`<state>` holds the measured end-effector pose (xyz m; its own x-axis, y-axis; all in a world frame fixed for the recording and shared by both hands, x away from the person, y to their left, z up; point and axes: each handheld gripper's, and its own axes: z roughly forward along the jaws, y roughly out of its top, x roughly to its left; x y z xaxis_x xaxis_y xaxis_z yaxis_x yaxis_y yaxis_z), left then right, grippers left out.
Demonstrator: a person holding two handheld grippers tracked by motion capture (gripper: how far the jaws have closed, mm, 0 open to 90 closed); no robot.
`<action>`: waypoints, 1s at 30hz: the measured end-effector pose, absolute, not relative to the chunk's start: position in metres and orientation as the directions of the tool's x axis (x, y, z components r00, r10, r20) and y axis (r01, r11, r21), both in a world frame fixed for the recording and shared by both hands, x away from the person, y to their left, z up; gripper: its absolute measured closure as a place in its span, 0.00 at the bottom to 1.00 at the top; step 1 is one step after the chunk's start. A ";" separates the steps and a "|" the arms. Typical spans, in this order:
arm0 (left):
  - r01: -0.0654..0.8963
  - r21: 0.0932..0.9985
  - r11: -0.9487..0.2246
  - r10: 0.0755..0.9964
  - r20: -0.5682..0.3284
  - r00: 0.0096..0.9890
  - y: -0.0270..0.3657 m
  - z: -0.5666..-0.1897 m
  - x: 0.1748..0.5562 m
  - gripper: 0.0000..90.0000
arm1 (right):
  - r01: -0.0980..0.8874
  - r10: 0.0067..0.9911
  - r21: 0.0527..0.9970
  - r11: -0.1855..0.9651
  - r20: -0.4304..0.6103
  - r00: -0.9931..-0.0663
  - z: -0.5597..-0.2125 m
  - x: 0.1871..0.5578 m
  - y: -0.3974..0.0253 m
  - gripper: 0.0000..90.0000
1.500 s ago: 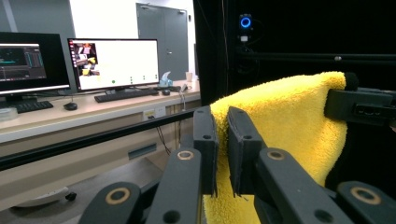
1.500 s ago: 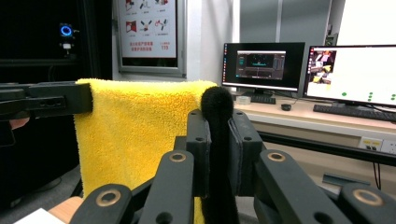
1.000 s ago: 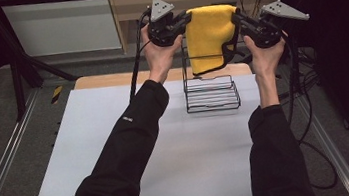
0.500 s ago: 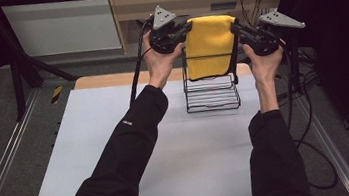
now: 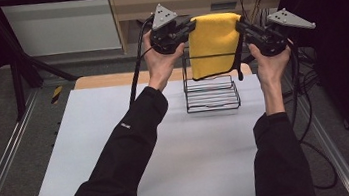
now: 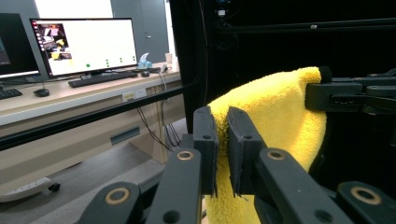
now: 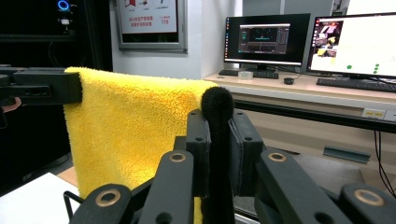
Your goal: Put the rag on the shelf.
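A yellow towel [image 5: 214,44] with a black trim hangs stretched between my two grippers, above a black wire rack [image 5: 211,91] at the table's far side. My left gripper [image 5: 192,26] is shut on the towel's upper left corner [image 6: 219,112]. My right gripper [image 5: 239,25] is shut on the upper right corner, on the black trim [image 7: 217,112]. The towel's lower edge hangs just over the rack's top bar. The yellow towel [image 7: 135,126] spreads away to the other gripper [image 7: 44,87] in the right gripper view.
The white table top [image 5: 168,149] lies below my forearms. A wooden strip [image 5: 110,79] runs along its far edge. Cables [image 5: 310,111] hang at the right of the table. Desks with monitors [image 6: 84,44] stand beyond.
Both grippers have stayed shut on the towel and pulled apart, spreading it flat. The towel's lower edge has risen higher over the rack.
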<state>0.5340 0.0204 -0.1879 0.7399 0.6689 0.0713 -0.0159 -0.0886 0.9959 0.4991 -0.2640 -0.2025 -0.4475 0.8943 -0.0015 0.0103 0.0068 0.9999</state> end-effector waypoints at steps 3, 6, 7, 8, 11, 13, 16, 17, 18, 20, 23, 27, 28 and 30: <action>-0.014 0.996 -0.091 0.662 0.071 0.746 0.021 -0.188 0.532 0.92 | 0.009 0.892 1.000 0.010 -0.005 -0.452 -0.203 0.496 -0.264 0.89; -0.015 0.994 -0.104 0.655 0.080 0.752 0.021 -0.189 0.529 0.92 | 0.006 0.891 1.000 0.009 -0.005 -0.453 -0.206 0.492 -0.265 0.89; -0.017 0.994 -0.109 0.652 0.084 0.754 0.021 -0.189 0.528 0.92 | 0.006 0.892 1.000 0.009 -0.005 -0.453 -0.207 0.491 -0.265 0.89; -0.017 0.994 -0.109 0.649 0.084 0.756 0.021 -0.190 0.527 0.92 | 0.007 0.891 1.000 0.011 -0.007 -0.453 -0.208 0.490 -0.266 0.89; -0.017 0.994 -0.111 0.642 0.085 0.762 0.021 -0.191 0.524 0.92 | 0.007 0.891 1.000 0.011 -0.006 -0.455 -0.210 0.487 -0.267 0.89; -0.017 0.993 -0.113 0.639 0.086 0.764 0.021 -0.192 0.522 0.92 | 0.007 0.890 1.000 0.015 -0.010 -0.456 -0.211 0.485 -0.267 0.89; -0.017 0.993 -0.118 0.638 0.089 0.765 0.021 -0.193 0.521 0.92 | 0.006 0.892 1.000 0.024 -0.019 -0.452 -0.211 0.484 -0.267 0.89; -0.018 0.993 -0.120 0.637 0.091 0.766 0.021 -0.194 0.521 0.92 | 0.007 0.892 1.000 0.026 -0.020 -0.452 -0.211 0.484 -0.267 0.89; -0.018 0.992 -0.123 0.637 0.093 0.766 0.021 -0.194 0.520 0.92 | 0.010 0.892 1.000 0.023 -0.016 -0.451 -0.211 0.484 -0.267 0.89; -0.020 0.992 -0.125 0.635 0.096 0.766 0.020 -0.195 0.519 0.92 | 0.012 0.894 1.000 0.026 -0.018 -0.448 -0.212 0.483 -0.267 0.89; -0.010 0.992 -0.126 0.629 0.088 0.773 0.020 -0.196 0.518 0.92 | 0.011 0.894 0.999 0.030 -0.022 -0.447 -0.213 0.483 -0.267 0.89; -0.019 0.991 -0.133 0.621 0.098 0.778 0.021 -0.200 0.516 0.92 | 0.013 0.891 0.999 0.043 -0.032 -0.453 -0.215 0.481 -0.268 0.89; -0.021 0.990 -0.137 0.620 0.103 0.778 0.021 -0.200 0.516 0.92 | 0.016 0.891 0.999 0.044 -0.032 -0.454 -0.215 0.480 -0.268 0.88; -0.020 0.990 -0.139 0.618 0.102 0.780 0.022 -0.202 0.514 0.92 | 0.016 0.890 0.999 0.050 -0.037 -0.455 -0.216 0.479 -0.268 0.88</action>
<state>0.5137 0.0216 -0.2018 0.7798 0.6177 0.1022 -0.0199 -0.1387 0.9901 0.4787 -0.2678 -0.2164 -0.4548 0.8898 -0.0371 0.0165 0.0501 0.9986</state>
